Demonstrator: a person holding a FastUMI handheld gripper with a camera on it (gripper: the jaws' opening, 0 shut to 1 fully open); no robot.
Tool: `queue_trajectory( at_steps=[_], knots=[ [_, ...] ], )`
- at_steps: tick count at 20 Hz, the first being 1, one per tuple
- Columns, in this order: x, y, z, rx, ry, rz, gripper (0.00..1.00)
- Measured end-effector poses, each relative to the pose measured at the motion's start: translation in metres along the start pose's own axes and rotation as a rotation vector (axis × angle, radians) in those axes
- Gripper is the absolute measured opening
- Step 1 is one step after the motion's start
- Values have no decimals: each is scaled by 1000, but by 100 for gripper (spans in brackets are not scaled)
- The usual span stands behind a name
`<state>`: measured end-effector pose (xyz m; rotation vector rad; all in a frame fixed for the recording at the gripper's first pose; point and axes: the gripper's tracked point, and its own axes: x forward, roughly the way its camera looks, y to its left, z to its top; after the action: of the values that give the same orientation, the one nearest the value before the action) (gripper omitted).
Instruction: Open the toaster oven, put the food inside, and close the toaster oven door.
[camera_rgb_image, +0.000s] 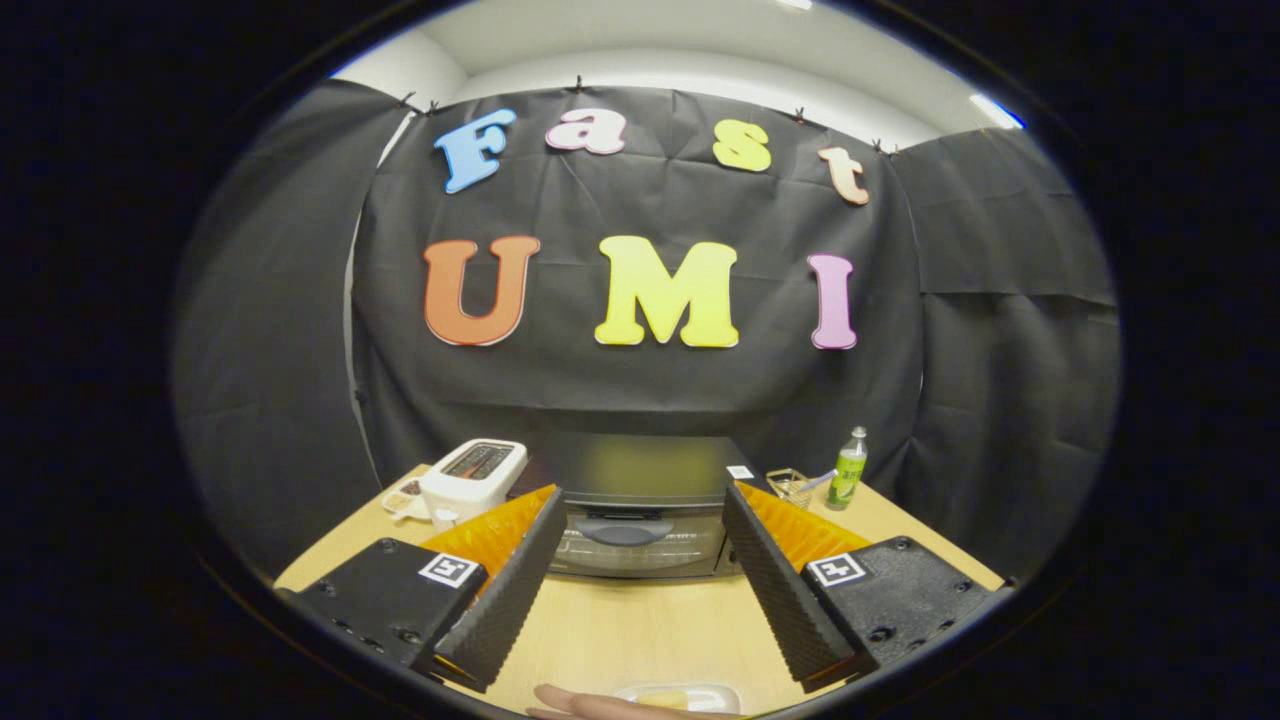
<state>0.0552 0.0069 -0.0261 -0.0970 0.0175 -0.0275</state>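
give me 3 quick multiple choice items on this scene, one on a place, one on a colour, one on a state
1. Where is the toaster?
A. left of the oven
B. on top of the oven
C. beside the bottle

2. What colour is the bottle's label?
A. red
B. green
C. blue

3. How does the oven door stand?
A. fully open
B. taken off
C. shut

Answers:
1. A: the white toaster stands on the table next to the oven's left side.
2. B: the label on the bottle right of the oven is green.
3. C: the door is upright against the oven's front, handle on top, just ahead of the open gripper.
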Motion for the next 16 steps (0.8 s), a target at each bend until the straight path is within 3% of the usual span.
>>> queue_trajectory(
  at_steps=[16],
  knots=[
    [169, 15, -73, -67, 69, -16, 100]
  ],
)
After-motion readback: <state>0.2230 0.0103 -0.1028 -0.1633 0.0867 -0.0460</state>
